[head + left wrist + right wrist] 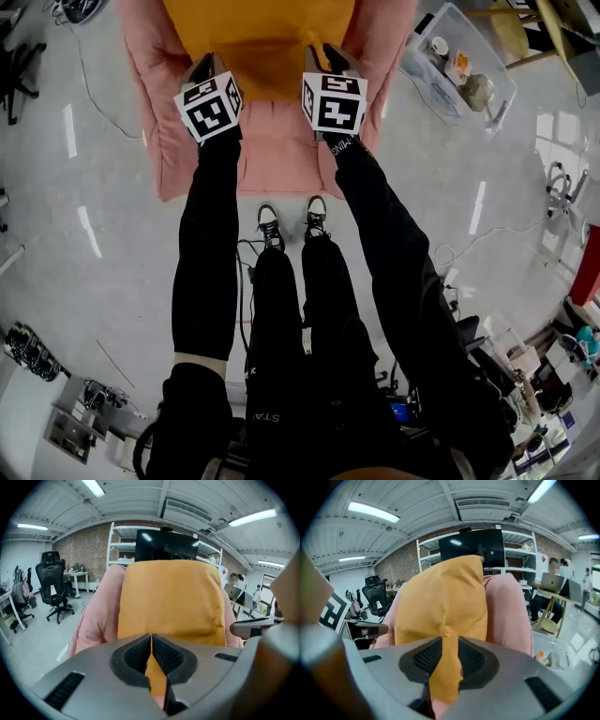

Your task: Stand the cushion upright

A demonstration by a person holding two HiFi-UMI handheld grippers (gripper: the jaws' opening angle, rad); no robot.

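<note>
1. Looking toward twelve o'clock from the shoes [270, 225], found the orange cushion [258, 37] on the pink armchair [281, 150], leaned against the backrest and, by the two gripper views, close to upright already.
2. Saw the left gripper [152, 639] clamped tight on a thin fold of the cushion's cover near its seven o'clock corner, with both pads pressed on the cloth.
3. Saw the right gripper [450, 644] near the five o'clock corner with jaws parted and a fold of orange cloth loose between the pads, seemingly not pinched.
4. Judged the cushion light, soft and floppy, from the plump filling and creased cover; expected a slump or a tip without the backrest behind.
5. Judged the cloth matte and easy to grip, neither slippery nor fragile; expected a pinched cover to pull away from the filling under a hard tug.
6. Reckoned the best hold to be a gathered fold at each lower corner or side seam, one gripper per side, to keep the cushion level.
7. Read no brand or label on the cushion or the armchair.
8. Noted only black-and-white square patterns on the left gripper's marker cube [208, 108], no words.
9. Made out a few white letters on the black trouser leg [272, 412], too partial to give.
10. Found the print inside the clear plastic bin [441, 98] at two o'clock too small to read.
</note>
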